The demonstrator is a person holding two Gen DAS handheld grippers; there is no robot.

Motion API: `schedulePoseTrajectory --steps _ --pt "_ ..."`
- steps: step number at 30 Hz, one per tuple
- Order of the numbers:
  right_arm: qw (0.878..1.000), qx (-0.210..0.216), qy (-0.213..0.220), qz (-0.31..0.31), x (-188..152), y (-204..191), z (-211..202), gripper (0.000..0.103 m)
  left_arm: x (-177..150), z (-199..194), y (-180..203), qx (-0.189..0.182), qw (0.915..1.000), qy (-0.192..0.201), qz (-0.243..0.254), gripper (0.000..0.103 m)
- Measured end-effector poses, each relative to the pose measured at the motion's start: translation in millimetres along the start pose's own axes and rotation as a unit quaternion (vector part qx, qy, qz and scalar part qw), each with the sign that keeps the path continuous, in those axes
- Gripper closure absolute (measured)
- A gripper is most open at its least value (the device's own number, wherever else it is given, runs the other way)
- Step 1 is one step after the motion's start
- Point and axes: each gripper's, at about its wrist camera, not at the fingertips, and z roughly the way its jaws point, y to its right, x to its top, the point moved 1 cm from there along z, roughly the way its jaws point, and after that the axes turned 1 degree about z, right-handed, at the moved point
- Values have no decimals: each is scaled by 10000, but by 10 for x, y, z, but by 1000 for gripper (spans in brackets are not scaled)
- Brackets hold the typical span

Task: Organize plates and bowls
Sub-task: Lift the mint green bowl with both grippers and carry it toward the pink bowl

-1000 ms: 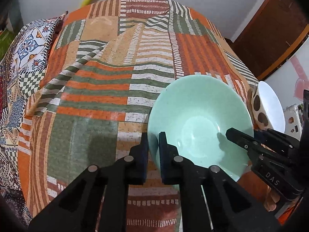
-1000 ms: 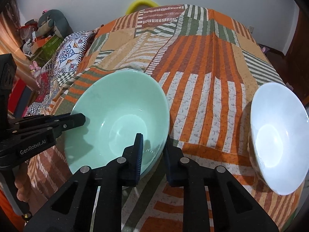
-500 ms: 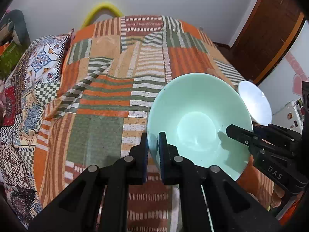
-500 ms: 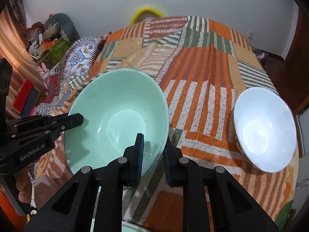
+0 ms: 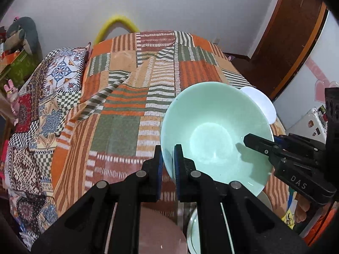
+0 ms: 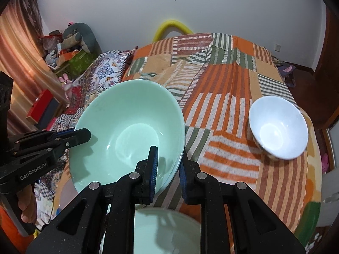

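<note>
A large mint green bowl [image 5: 214, 135] [image 6: 127, 131] is held in the air over the near edge of the patchwork bed cover. My left gripper [image 5: 168, 150] is shut on its left rim. My right gripper [image 6: 167, 158] is shut on its right rim; it also shows in the left wrist view [image 5: 260, 142]. A white bowl [image 6: 278, 127] [image 5: 259, 101] sits on the bed to the right. Below the held bowl another mint green dish [image 6: 167, 230] [image 5: 193, 232] lies partly hidden behind my fingers.
The patchwork bed cover [image 5: 135, 97] [image 6: 228, 97] stretches ahead. A brownish round surface [image 5: 161, 226] lies beside the lower dish. A patterned pillow [image 5: 63, 72] lies at the left. A wooden door [image 5: 290, 42] stands at the right. Toys and boxes [image 6: 70, 48] crowd the far left corner.
Both grippers have lifted the mint green bowl up and back toward me; the bed looks farther away and a second mint dish has come into view below.
</note>
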Motion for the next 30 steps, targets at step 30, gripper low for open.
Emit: schedulePoseTrajectory --steps 30 --pt "9975 473 -332 -402 -740 -718 -63 86 -1194 -711 -294 520 9980 18 -352 94"
